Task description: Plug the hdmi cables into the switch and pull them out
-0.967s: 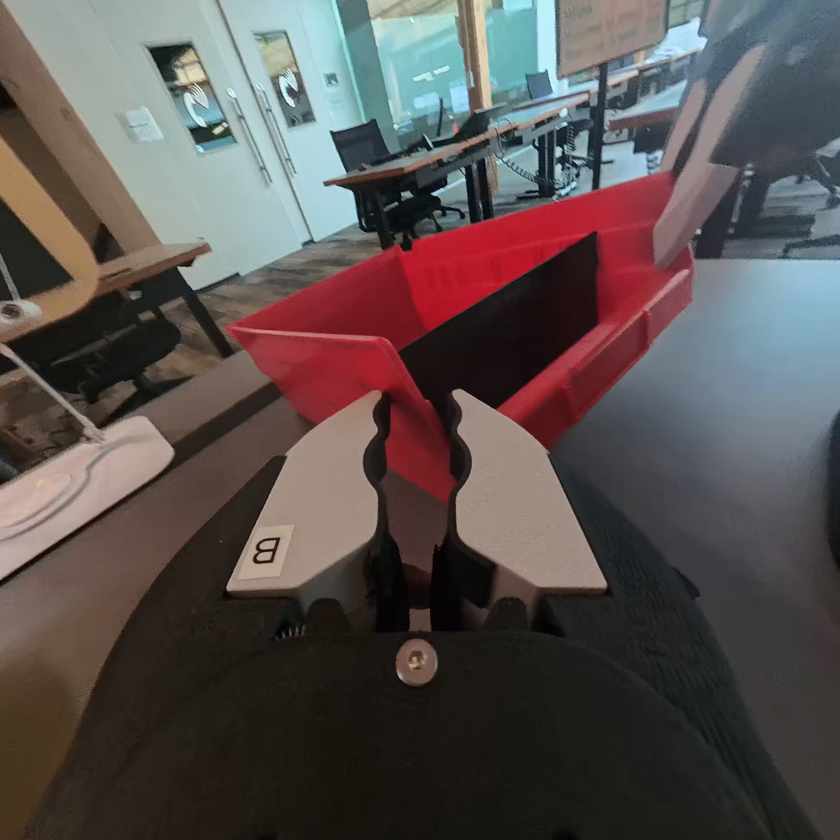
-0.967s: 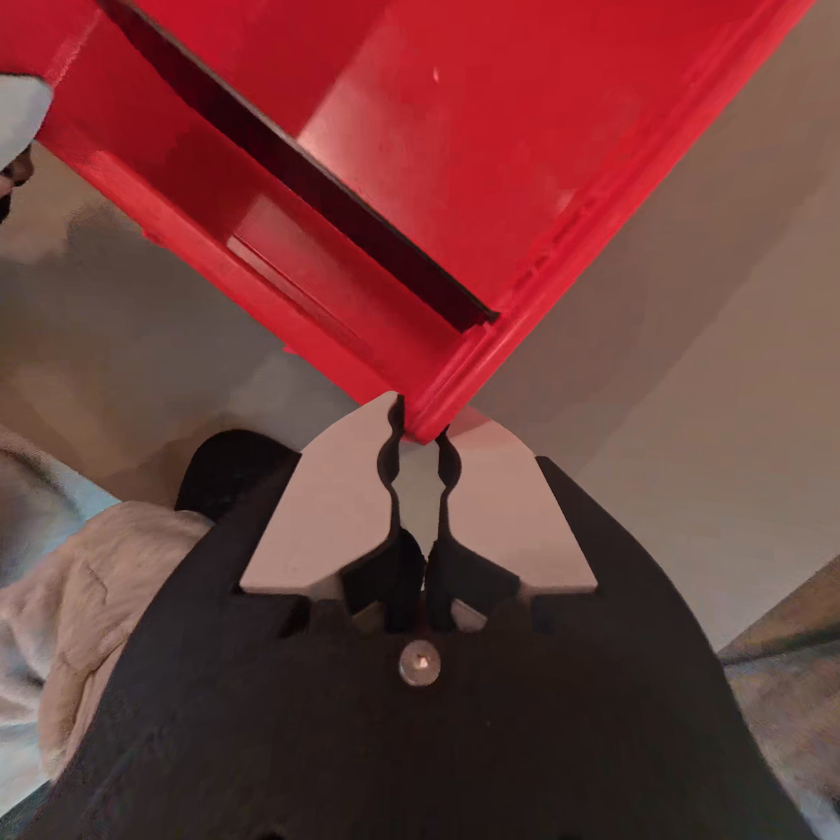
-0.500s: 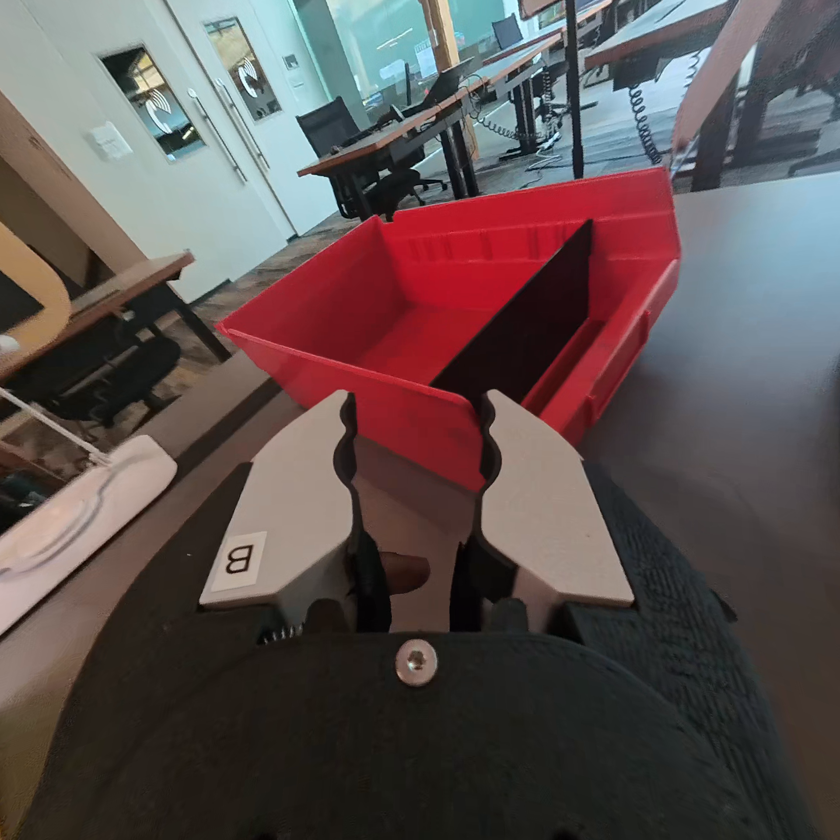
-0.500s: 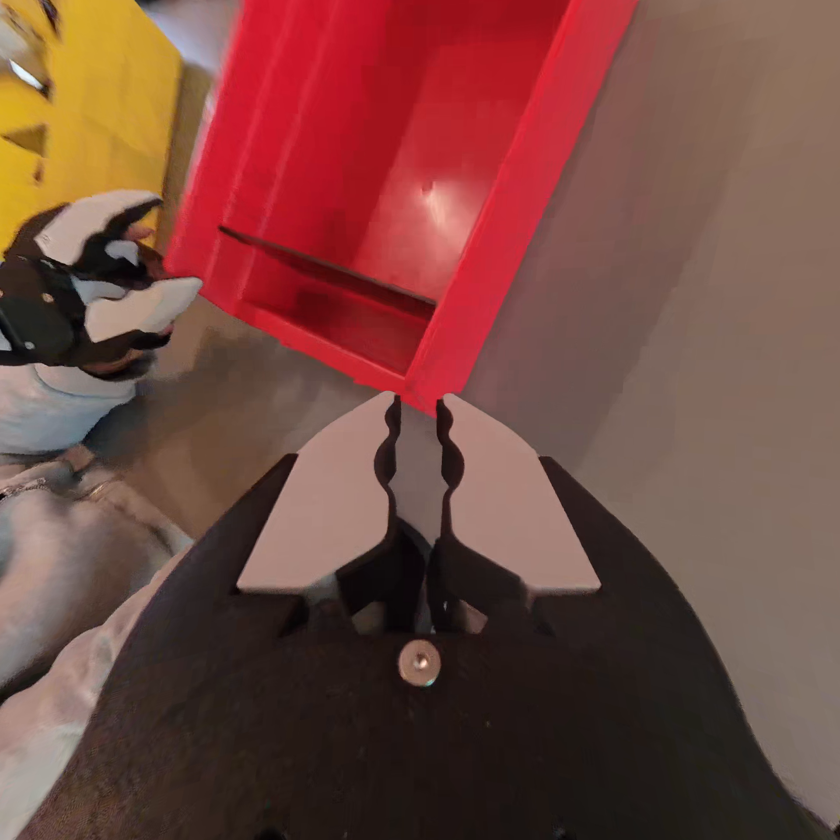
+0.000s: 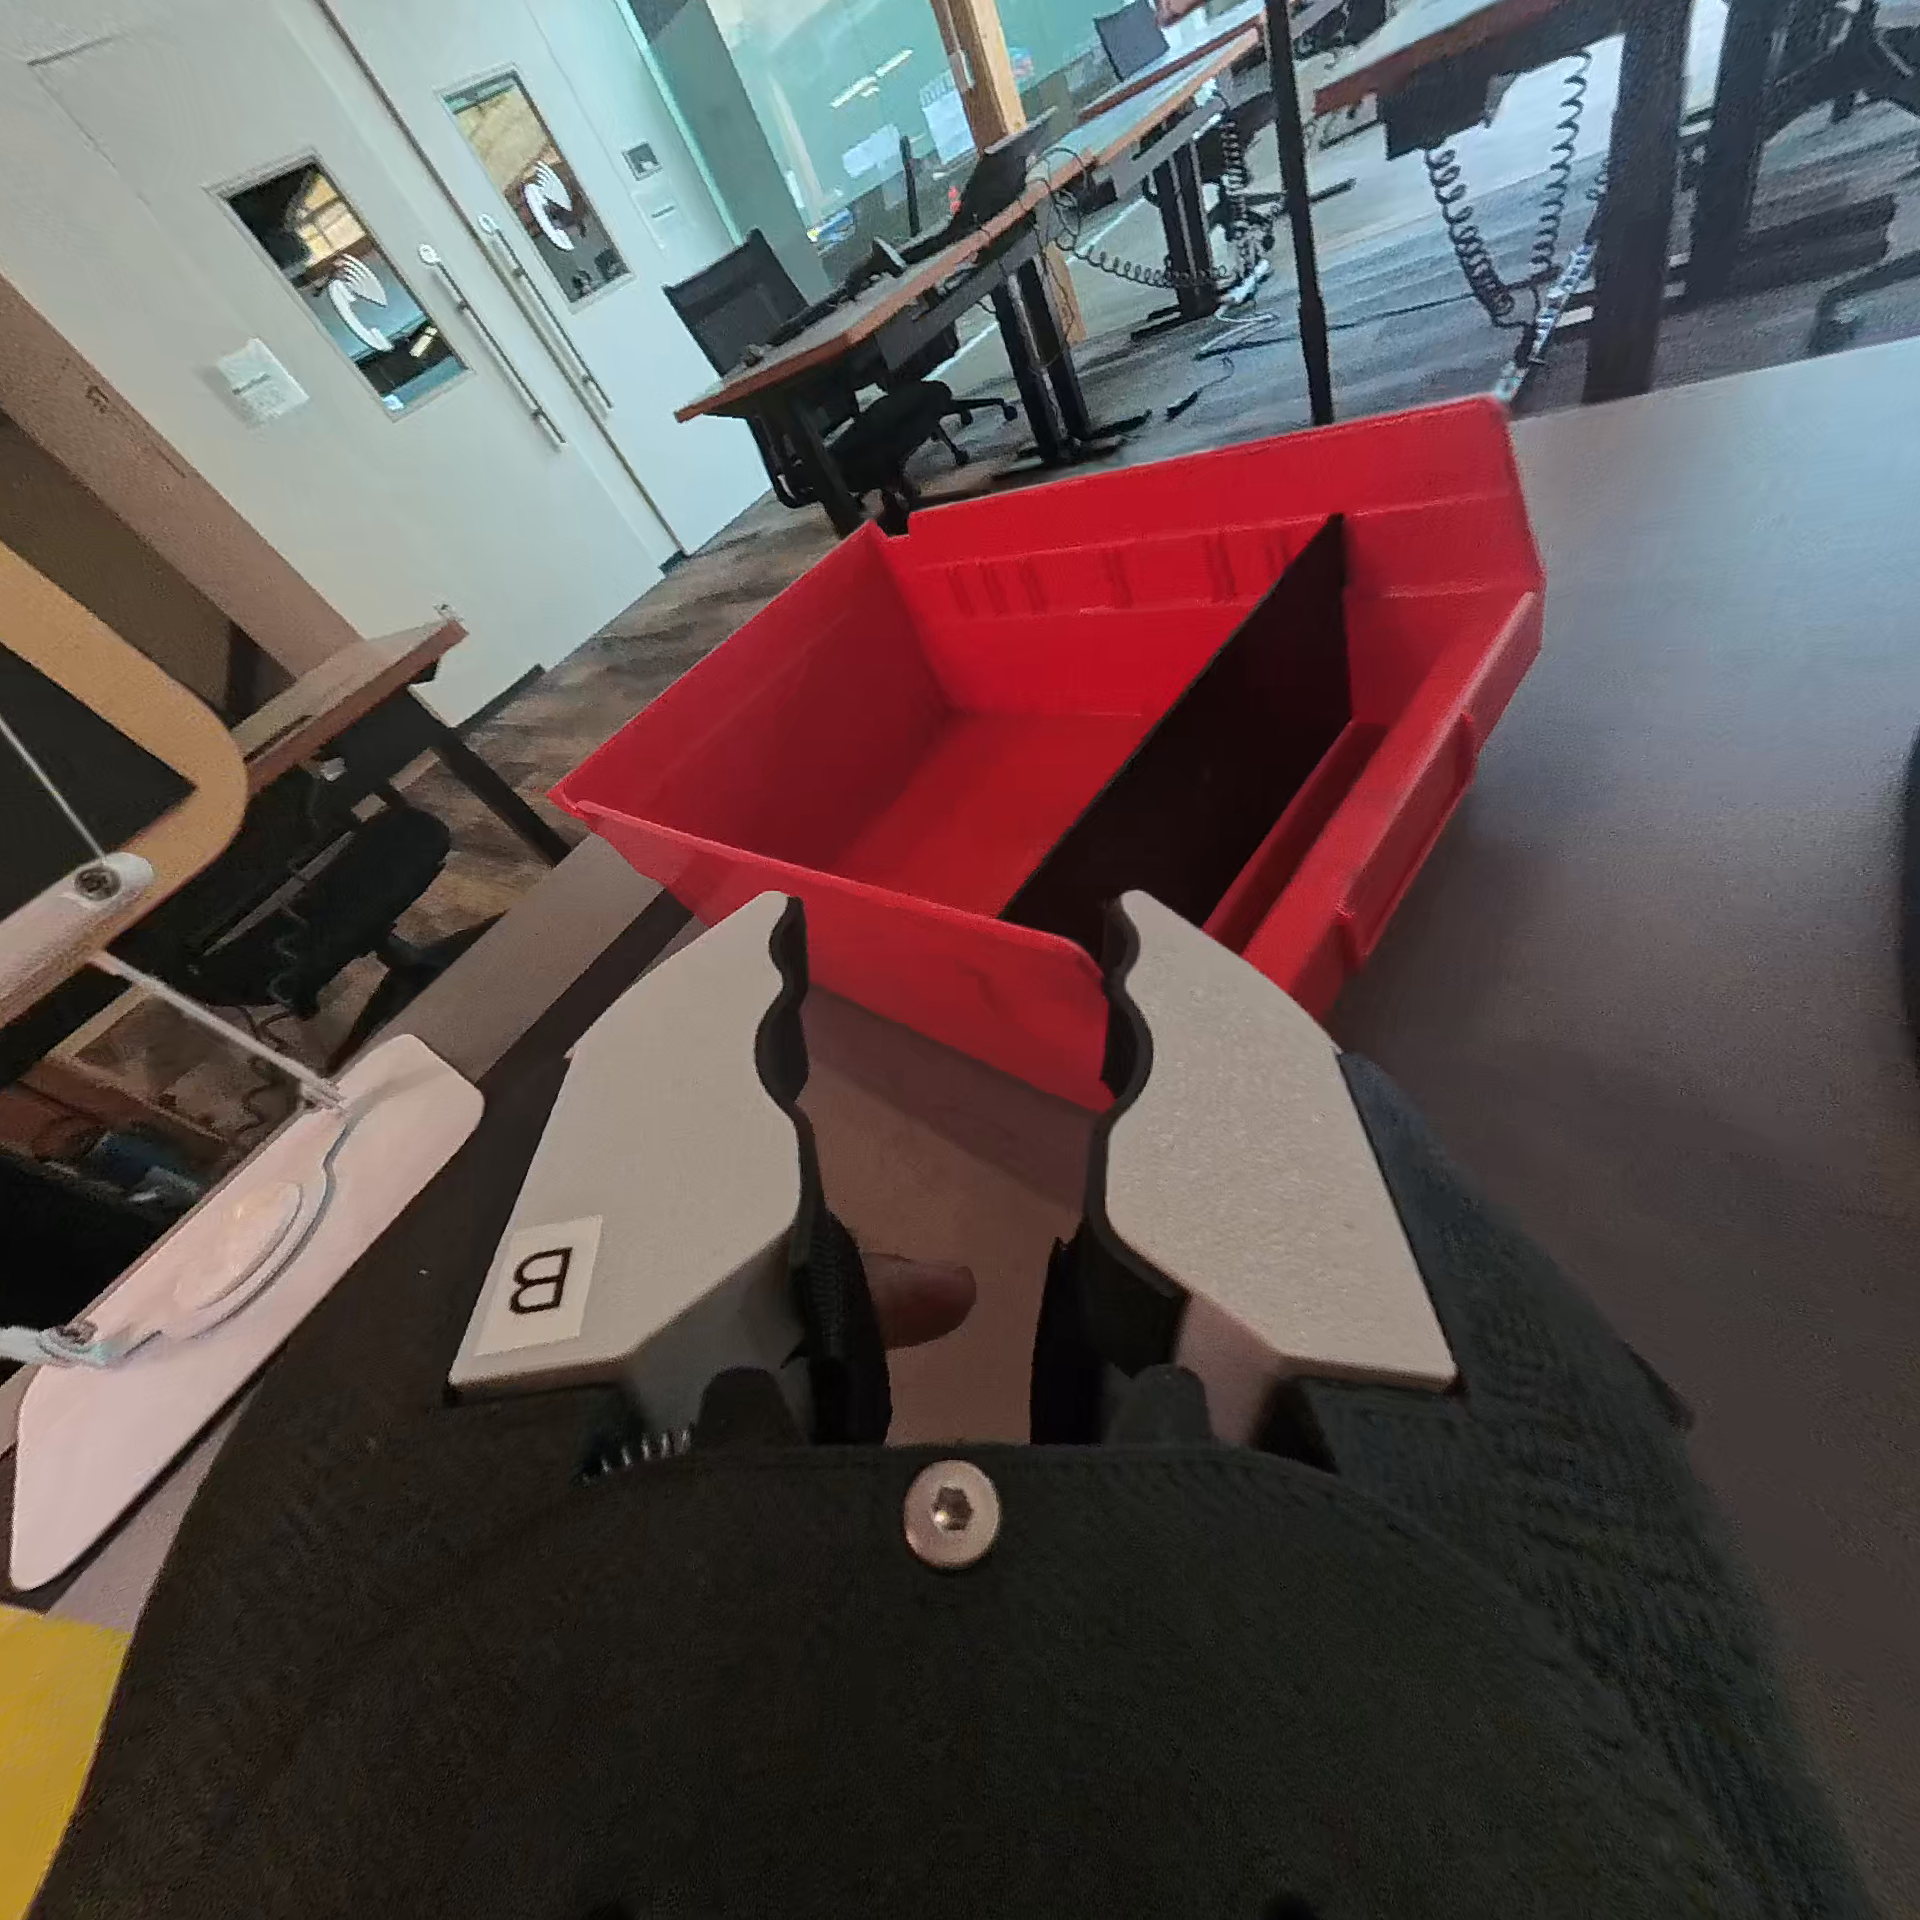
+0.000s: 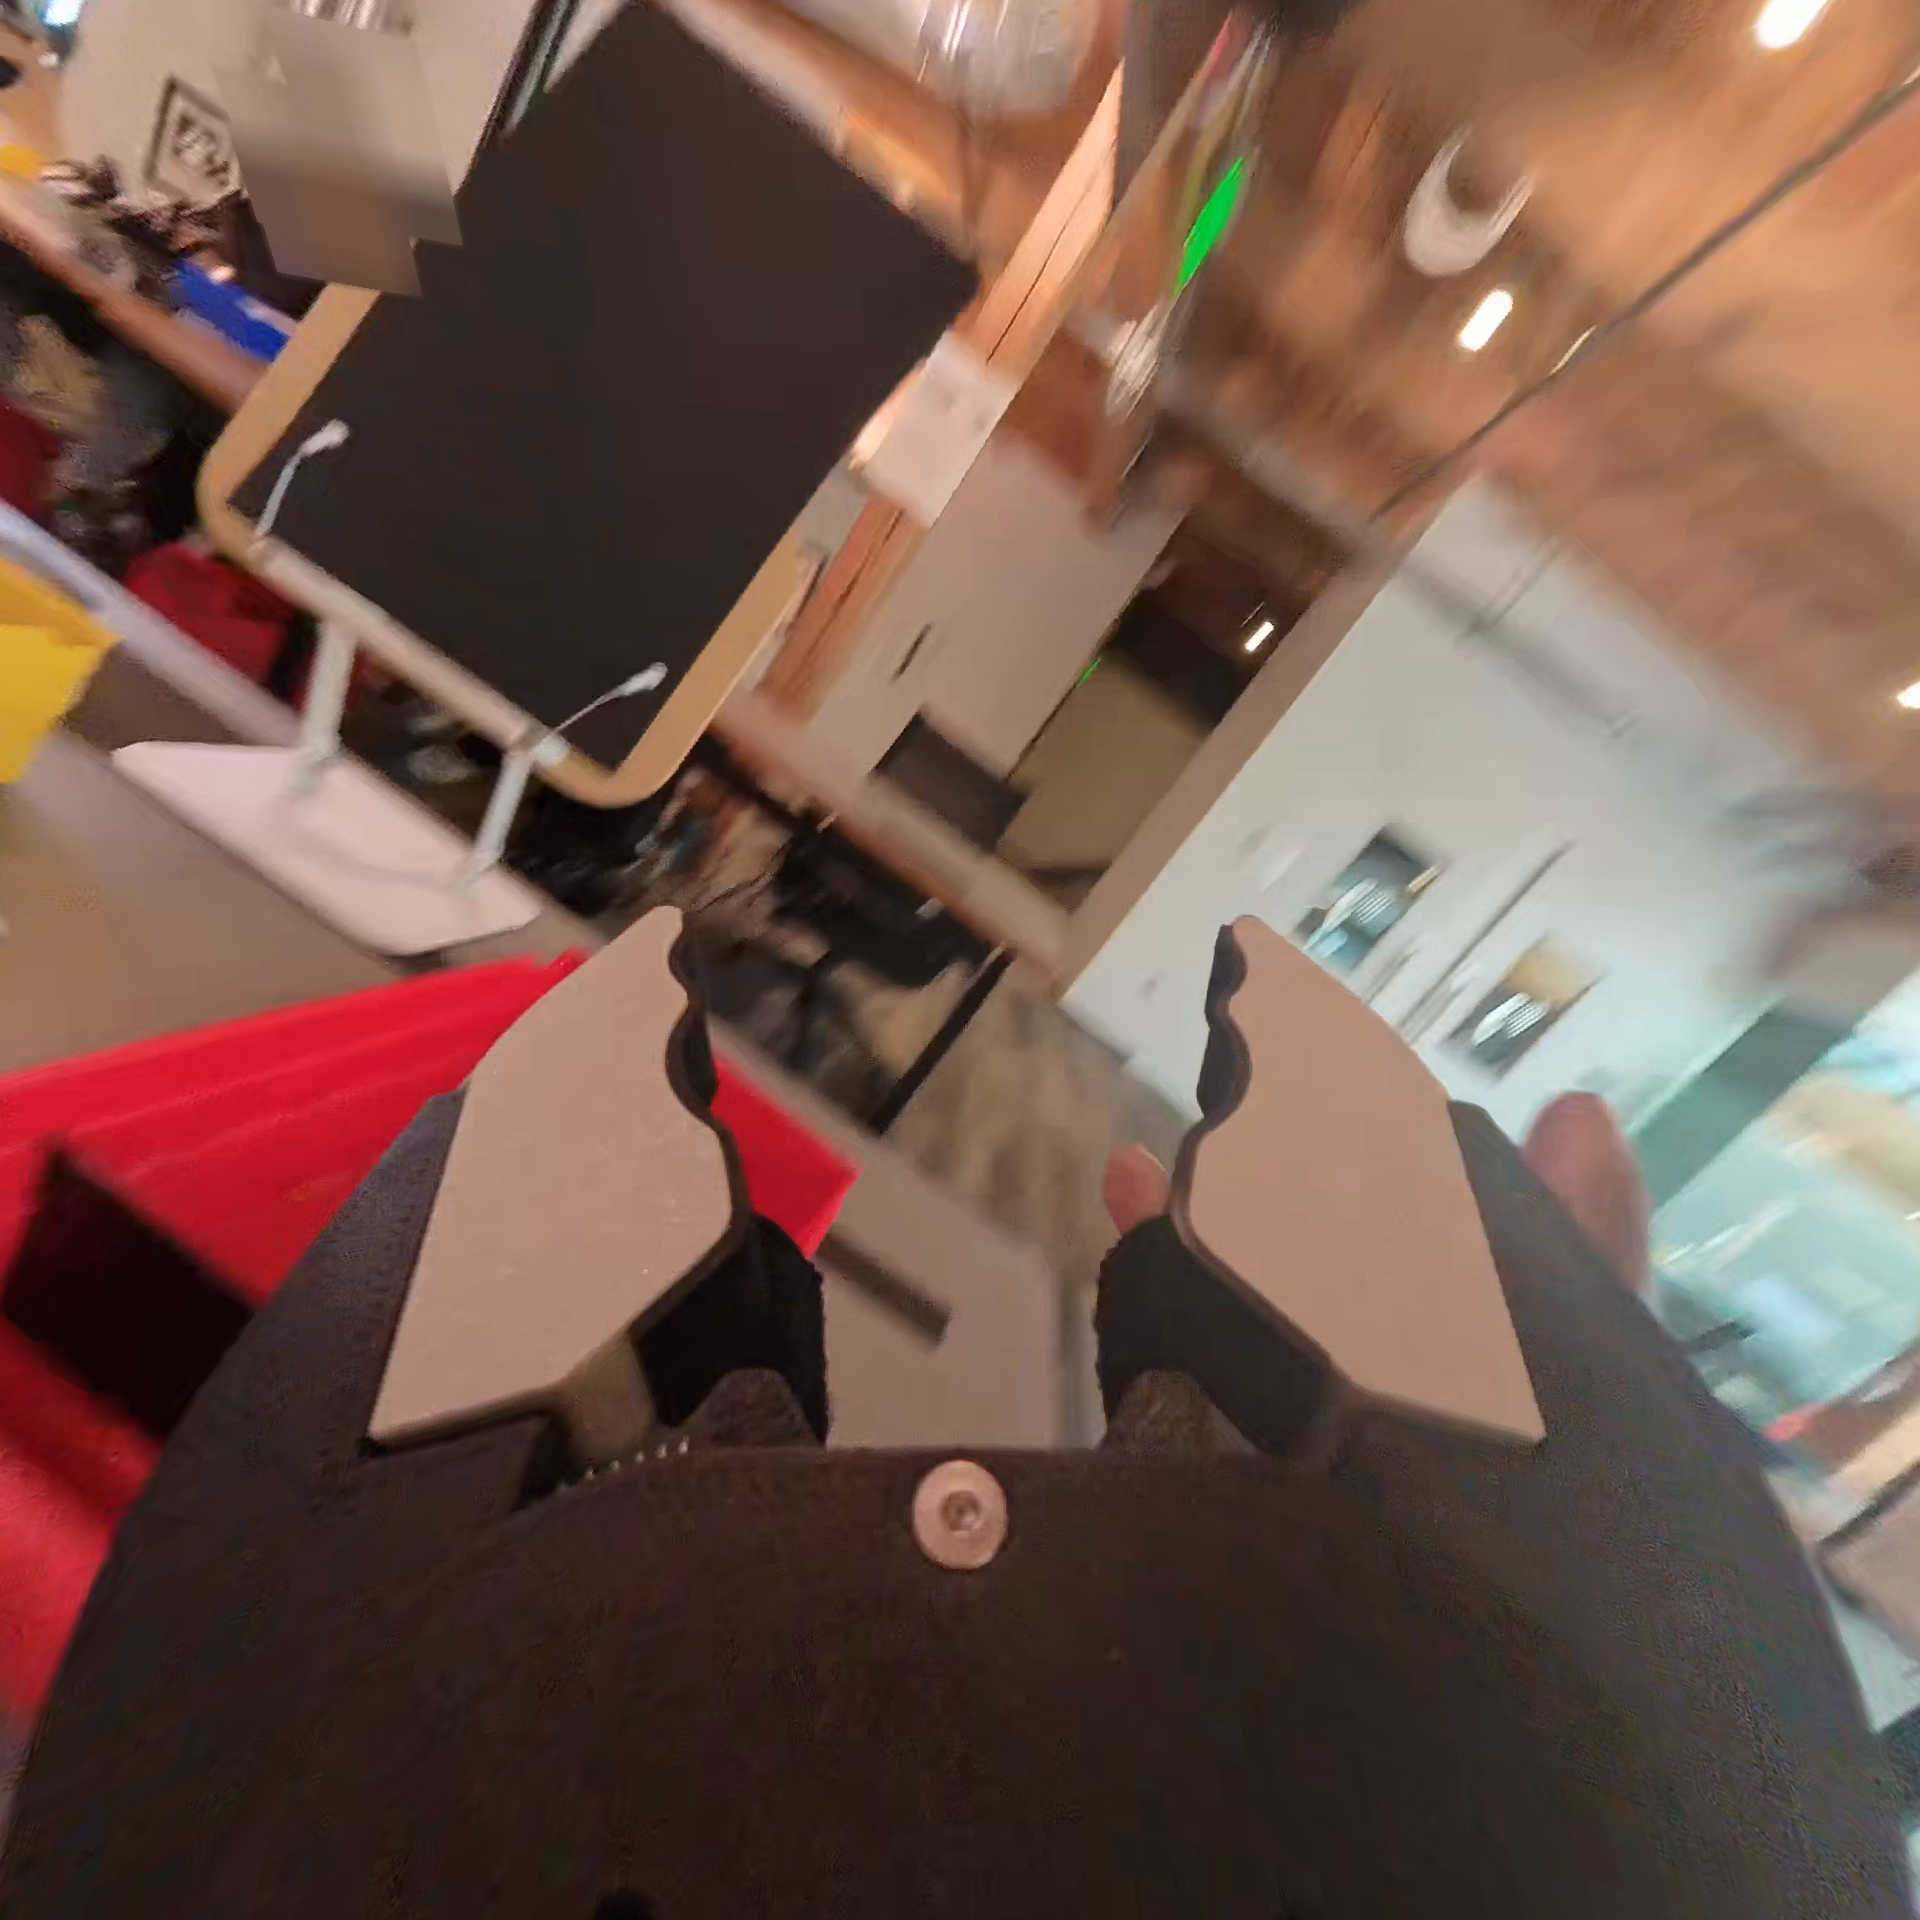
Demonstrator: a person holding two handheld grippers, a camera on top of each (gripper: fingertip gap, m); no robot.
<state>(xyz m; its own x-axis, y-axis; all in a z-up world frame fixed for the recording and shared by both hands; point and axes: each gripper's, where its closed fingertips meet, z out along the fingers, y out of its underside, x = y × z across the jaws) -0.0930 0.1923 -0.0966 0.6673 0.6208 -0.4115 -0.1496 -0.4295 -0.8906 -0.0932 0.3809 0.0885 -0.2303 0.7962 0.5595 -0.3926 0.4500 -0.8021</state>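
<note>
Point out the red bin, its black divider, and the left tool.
Red bin point(image 5: 883, 966), left wrist view, on its near wall.
Black divider point(image 5: 1226, 748), left wrist view, on its flat face.
Left tool point(image 5: 951, 925), left wrist view, midway between its open fingertips.

Left gripper point(image 5: 951, 961): jaws apart, holding nothing, near corner of bin between the tips.
Bin point(image 5: 894, 966): red, on dark table point(image 5: 1662, 1039).
Divider point(image 5: 1226, 769): black, upright, splitting bin into wide and narrow compartments.
</note>
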